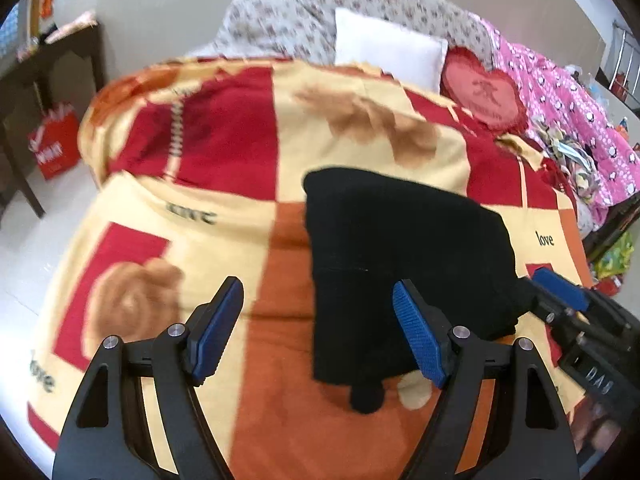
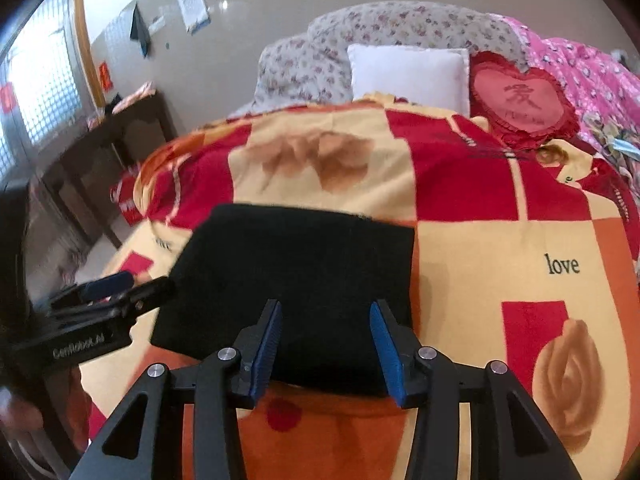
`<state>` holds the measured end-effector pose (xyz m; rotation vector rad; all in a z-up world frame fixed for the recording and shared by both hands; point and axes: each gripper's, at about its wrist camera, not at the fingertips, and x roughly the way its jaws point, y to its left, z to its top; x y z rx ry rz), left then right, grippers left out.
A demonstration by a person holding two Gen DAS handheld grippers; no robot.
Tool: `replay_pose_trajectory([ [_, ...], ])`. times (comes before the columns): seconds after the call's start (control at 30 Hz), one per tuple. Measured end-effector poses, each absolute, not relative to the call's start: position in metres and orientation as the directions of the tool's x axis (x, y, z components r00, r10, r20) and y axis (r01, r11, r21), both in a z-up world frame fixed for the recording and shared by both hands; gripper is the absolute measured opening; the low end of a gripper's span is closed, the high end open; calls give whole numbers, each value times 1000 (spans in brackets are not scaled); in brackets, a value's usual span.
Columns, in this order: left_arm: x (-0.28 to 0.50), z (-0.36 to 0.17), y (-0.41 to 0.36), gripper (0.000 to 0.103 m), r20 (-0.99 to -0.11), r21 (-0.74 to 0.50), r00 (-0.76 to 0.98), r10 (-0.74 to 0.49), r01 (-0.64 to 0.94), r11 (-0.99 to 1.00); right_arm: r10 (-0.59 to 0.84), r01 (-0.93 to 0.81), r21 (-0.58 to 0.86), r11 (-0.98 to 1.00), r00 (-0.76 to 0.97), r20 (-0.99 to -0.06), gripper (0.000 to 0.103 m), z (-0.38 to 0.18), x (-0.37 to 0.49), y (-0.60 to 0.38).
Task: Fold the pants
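Note:
The black pants (image 1: 400, 232) lie folded into a compact rectangle on a red, cream and orange blanket (image 1: 240, 220). My left gripper (image 1: 318, 292) hovers over the bundle's near left edge, jaws wide open with nothing between them. Its right fingertip (image 1: 404, 300) hangs over the black cloth. My right gripper (image 2: 326, 312) is above the near edge of the pants (image 2: 300, 264), jaws partly open and gripping nothing. Each gripper shows in the other's view: the right gripper (image 1: 548, 296) beside the bundle's right edge, the left gripper (image 2: 140, 286) beside its left edge.
At the head of the bed are a white pillow (image 1: 388, 54), a red heart cushion (image 1: 484, 96), a floral quilt (image 1: 280, 20) and a pink quilt (image 1: 560, 92). A dark table (image 1: 48, 68) and a red bag (image 1: 56, 144) stand on the floor to the left.

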<state>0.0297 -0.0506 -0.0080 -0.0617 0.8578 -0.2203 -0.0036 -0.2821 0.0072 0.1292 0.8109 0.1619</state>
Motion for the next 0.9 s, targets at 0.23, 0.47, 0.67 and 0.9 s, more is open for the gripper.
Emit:
replay_pose_trajectory([
  [0.23, 9, 8, -46, 78, -688, -47, 713, -131, 136, 990, 207, -74, 217, 973, 691, -693, 45, 15, -10, -283],
  [0.47, 12, 10, -50, 78, -693, -30, 710, -125, 144, 989, 183, -56, 202, 978, 700, -690, 47, 22, -5, -283],
  [0.67, 23, 12, -56, 78, -692, -25, 713, -112, 131, 991, 149, -43, 167, 985, 699, -699, 47, 22, 5, -288],
  [0.9, 31, 4, -75, 78, -705, 23, 704, -84, 140, 990, 162, -48, 179, 983, 693, -702, 47, 16, 13, -291],
])
